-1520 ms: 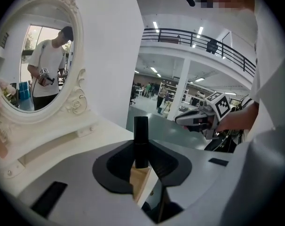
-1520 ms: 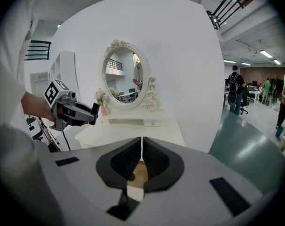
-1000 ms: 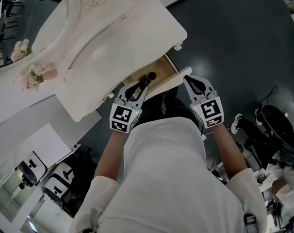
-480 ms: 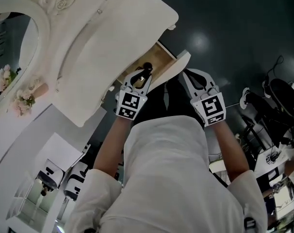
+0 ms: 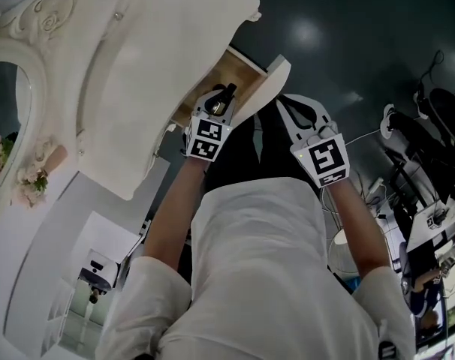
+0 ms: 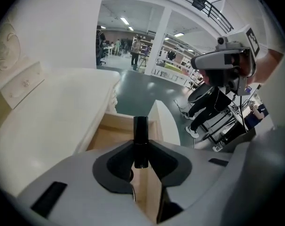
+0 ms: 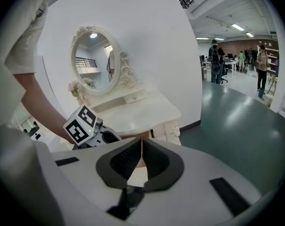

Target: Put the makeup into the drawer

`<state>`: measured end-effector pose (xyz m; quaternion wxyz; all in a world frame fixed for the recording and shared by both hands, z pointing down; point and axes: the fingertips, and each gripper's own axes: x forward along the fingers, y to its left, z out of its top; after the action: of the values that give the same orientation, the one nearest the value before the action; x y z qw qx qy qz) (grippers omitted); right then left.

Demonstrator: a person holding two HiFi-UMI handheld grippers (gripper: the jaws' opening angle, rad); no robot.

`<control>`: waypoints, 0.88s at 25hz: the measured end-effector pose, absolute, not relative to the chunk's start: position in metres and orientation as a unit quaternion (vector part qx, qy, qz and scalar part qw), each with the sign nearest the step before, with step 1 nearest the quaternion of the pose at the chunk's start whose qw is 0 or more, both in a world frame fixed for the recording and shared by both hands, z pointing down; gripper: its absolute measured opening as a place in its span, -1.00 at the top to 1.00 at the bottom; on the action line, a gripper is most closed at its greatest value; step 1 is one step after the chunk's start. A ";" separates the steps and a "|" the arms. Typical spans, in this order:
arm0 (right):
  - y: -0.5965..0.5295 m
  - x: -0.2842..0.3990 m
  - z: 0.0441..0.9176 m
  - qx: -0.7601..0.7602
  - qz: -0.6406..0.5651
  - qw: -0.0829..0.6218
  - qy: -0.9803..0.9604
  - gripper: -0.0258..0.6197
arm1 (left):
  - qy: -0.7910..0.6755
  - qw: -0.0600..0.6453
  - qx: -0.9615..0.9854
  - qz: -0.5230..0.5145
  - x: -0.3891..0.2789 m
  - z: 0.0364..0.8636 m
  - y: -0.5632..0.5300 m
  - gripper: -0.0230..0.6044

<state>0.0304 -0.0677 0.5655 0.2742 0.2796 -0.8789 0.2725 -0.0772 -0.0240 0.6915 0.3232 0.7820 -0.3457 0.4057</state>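
The white dressing table has its drawer pulled out, showing a wooden inside behind a white front panel. My left gripper is shut on a black makeup tube and points steeply down over the open drawer. In the left gripper view the tube stands upright between the jaws of that gripper, above the wooden drawer. My right gripper hangs just right of the drawer front, shut and empty. In the right gripper view this gripper has its tips touching.
An oval mirror and flowers stand at the back of the table top. A small upper drawer with a knob is shut. Stands and cables crowd the dark floor to the right. People walk far off in the hall.
Both grippers have sunk. The left one carried the black tube down over the open drawer. The right one dropped a little beside the drawer front.
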 end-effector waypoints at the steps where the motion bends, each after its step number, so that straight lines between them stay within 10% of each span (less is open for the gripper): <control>1: -0.068 0.031 0.569 0.283 0.275 0.275 -0.877 0.83 | -0.345 0.328 0.776 0.414 -0.078 0.700 -0.024 0.60; 22: -0.058 0.070 0.595 0.346 0.320 0.263 -0.842 0.83 | -0.262 0.393 0.700 0.536 -0.063 0.805 -0.024 0.60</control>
<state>0.0700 -0.0581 0.5946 0.2635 0.3465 -0.8415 0.3199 -0.0629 -0.0239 0.8052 0.3930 0.7001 -0.2615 0.5357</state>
